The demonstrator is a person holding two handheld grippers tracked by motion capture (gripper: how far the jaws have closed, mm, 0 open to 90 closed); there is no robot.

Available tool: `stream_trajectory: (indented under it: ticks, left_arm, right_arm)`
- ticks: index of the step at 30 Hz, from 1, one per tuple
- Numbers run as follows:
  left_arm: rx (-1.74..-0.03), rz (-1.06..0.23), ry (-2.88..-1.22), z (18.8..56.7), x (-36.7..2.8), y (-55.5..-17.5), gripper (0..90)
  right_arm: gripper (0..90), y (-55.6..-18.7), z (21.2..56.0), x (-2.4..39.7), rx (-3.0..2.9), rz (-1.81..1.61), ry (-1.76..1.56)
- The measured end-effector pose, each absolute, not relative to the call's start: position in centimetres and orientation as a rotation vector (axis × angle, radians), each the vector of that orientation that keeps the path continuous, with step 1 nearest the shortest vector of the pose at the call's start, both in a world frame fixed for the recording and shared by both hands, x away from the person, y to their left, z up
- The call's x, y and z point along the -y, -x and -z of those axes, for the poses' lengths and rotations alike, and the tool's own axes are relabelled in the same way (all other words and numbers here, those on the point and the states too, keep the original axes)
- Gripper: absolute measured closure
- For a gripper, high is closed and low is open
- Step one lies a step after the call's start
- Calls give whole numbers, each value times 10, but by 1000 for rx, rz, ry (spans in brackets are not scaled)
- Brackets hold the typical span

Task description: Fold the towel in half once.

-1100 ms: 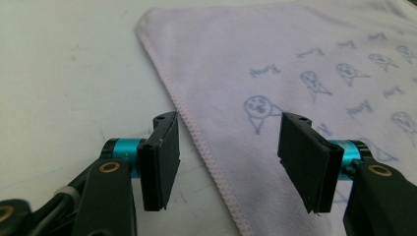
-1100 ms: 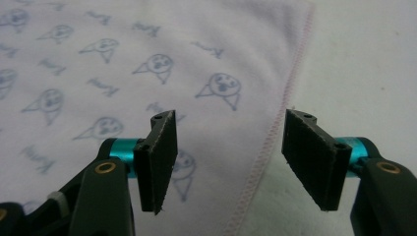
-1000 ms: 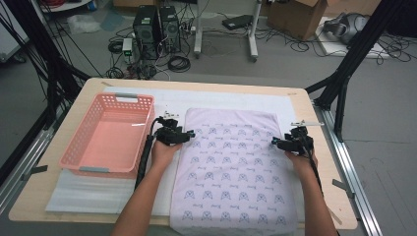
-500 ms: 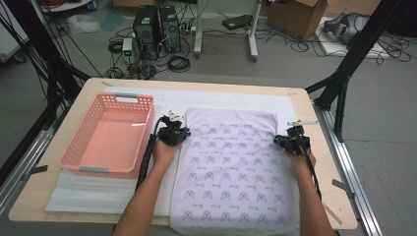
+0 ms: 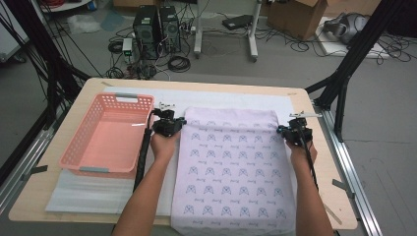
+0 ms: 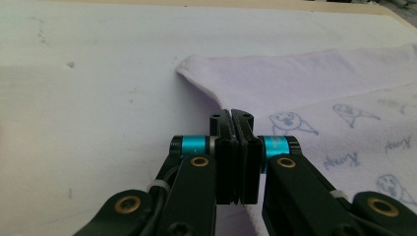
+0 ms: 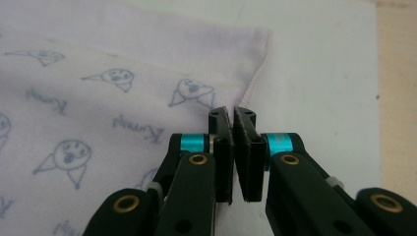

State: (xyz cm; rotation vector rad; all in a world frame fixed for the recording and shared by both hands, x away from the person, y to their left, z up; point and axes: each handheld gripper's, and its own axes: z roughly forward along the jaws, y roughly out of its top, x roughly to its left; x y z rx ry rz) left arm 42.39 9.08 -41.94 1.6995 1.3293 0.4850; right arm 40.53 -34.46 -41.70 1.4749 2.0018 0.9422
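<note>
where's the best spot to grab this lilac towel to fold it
Take the towel by its two far corners, at the side edges, one gripper each, coming in low from the near side. It lies flat, so only the hems can be pinched. The left gripper and right gripper are shut there.

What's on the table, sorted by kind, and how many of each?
Cloth: 1, pale purple with printed faces
Basket: 1, pink
White mat: 1, under both
Grippers: 2, left gripper and right gripper, each shut on a far corner of the cloth
Total: 5
</note>
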Motion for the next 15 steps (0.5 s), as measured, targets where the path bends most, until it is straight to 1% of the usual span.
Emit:
stream_trajectory:
  ticks: [2,5,8,15]
  left_arm:
    - [-1324,-471,-1681,414,-92,-423,882]
    - [-1299,-435,-1677,409,-98,-418,881]
    - [-1279,-372,-1677,403,-102,-412,880]
    - [-1231,-311,-1664,385,-113,-387,880]
  right_arm:
    - [865,-405,408,345,-1978,-986,-1487]
    - [866,-401,404,349,-1983,-1018,-1481]
    - [865,-395,400,351,-1988,-1056,-1478]
    - [862,-372,382,353,-2021,-1101,-1383]
